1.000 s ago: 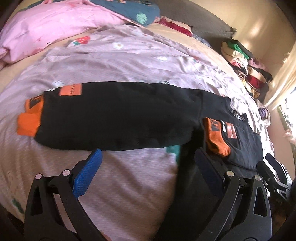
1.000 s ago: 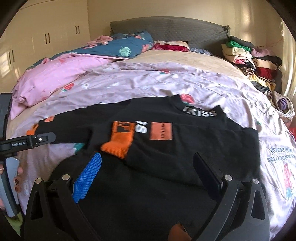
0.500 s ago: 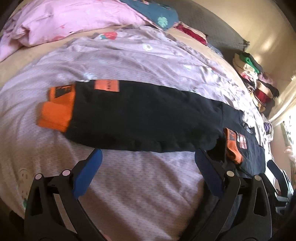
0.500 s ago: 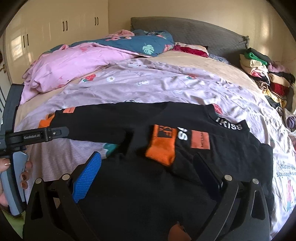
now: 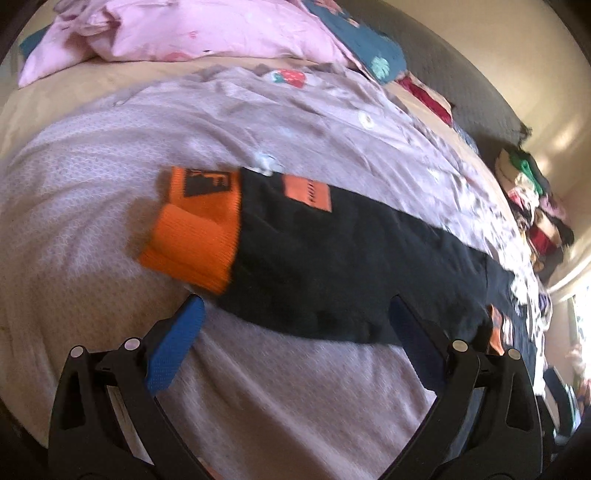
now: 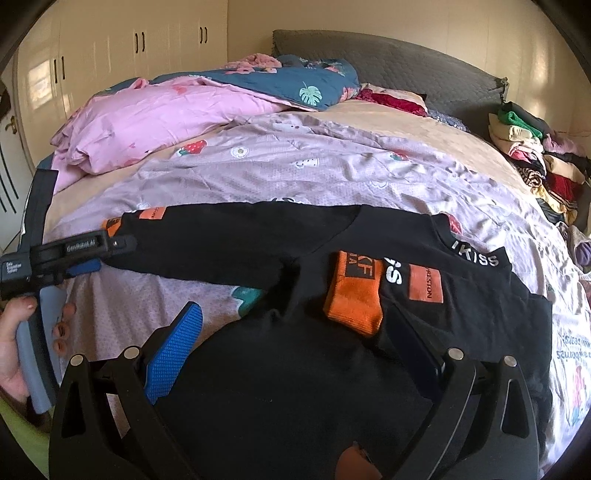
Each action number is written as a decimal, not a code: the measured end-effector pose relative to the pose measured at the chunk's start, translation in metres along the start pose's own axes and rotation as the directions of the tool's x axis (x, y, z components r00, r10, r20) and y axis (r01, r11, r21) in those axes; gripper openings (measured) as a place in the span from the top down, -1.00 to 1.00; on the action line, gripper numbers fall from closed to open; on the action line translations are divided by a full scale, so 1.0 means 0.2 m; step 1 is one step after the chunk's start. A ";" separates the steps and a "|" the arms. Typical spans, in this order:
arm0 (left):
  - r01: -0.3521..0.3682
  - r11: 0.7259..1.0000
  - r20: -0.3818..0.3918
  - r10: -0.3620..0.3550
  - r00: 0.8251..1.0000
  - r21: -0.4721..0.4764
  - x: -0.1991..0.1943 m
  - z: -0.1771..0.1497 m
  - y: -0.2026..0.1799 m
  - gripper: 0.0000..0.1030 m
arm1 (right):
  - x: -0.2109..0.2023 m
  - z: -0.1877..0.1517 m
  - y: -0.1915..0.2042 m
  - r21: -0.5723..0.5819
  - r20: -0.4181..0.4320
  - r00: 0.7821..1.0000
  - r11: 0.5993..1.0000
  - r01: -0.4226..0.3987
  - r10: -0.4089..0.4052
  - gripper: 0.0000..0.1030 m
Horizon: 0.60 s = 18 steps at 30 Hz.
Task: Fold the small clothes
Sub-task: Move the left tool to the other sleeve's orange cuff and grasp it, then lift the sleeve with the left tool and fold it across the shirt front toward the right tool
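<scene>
Left gripper (image 5: 293,317) spread wide, nothing between the blue pads (image 5: 173,345), hovering over bare lilac bedsheet (image 5: 92,177). Just ahead of the fingertips, the outstretched sleeve (image 5: 332,266) of a black sweatshirt (image 6: 303,387), lying flat across the sheet. Ahead and to the left, its orange cuff (image 5: 195,240), close to the left pad but not touching. Farther ahead, a pink duvet (image 5: 184,33) bunched up; far ahead to the right, a stack of folded clothes (image 5: 532,206).

Right gripper (image 6: 295,332) also released, holding nothing, hanging directly above the sweatshirt body, which fills the space under and between the fingers. Just ahead, slightly right, the other orange cuff (image 6: 354,295), folded inward onto the chest, beside an orange patch (image 6: 425,283). Beyond that, the collar with white letters (image 6: 476,257). To the left, a hand (image 6: 18,343) gripping the handle of the left gripper, its tip near the far sleeve end. Far ahead, a grey headboard (image 6: 388,66) and cream wardrobe doors (image 6: 129,48).
</scene>
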State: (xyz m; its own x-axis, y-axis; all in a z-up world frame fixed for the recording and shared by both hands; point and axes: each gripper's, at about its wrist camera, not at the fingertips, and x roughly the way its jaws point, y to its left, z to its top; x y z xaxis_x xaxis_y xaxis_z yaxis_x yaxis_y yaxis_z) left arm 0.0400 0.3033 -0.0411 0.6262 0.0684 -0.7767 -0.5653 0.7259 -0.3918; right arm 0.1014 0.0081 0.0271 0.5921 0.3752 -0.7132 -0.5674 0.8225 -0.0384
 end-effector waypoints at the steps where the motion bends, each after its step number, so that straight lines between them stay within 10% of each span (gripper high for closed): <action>1: 0.010 1.000 0.008 -0.009 1.000 -0.019 0.00 0.01 0.02 -0.81 | 0.00 0.00 0.00 0.001 -0.003 1.000 1.000 -0.001 0.001 -0.91; 5: -0.003 0.999 0.043 0.005 0.999 -0.049 0.03 0.05 0.05 -0.76 | 0.03 -0.02 -0.02 0.010 -0.012 1.000 1.000 0.002 -0.001 -0.91; 13: -0.043 0.995 0.084 0.051 0.995 -0.091 0.06 0.14 0.12 0.74 | 0.05 -0.05 -0.08 0.044 -0.028 1.000 0.999 0.007 -0.006 -0.91; 18: 0.027 0.998 0.148 -0.018 0.989 -0.057 -0.05 0.14 0.07 0.87 | 0.04 -0.07 -0.14 0.072 -0.026 1.000 0.997 0.008 -0.006 -0.91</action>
State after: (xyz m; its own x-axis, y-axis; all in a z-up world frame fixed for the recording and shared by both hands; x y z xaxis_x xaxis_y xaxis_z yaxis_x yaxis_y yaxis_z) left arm 0.0416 0.3323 -0.0242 0.7088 0.1557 -0.6880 -0.5781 0.6871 -0.4401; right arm 0.1139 -0.0185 0.0130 0.5805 0.3590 -0.7309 -0.5200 0.8542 0.0065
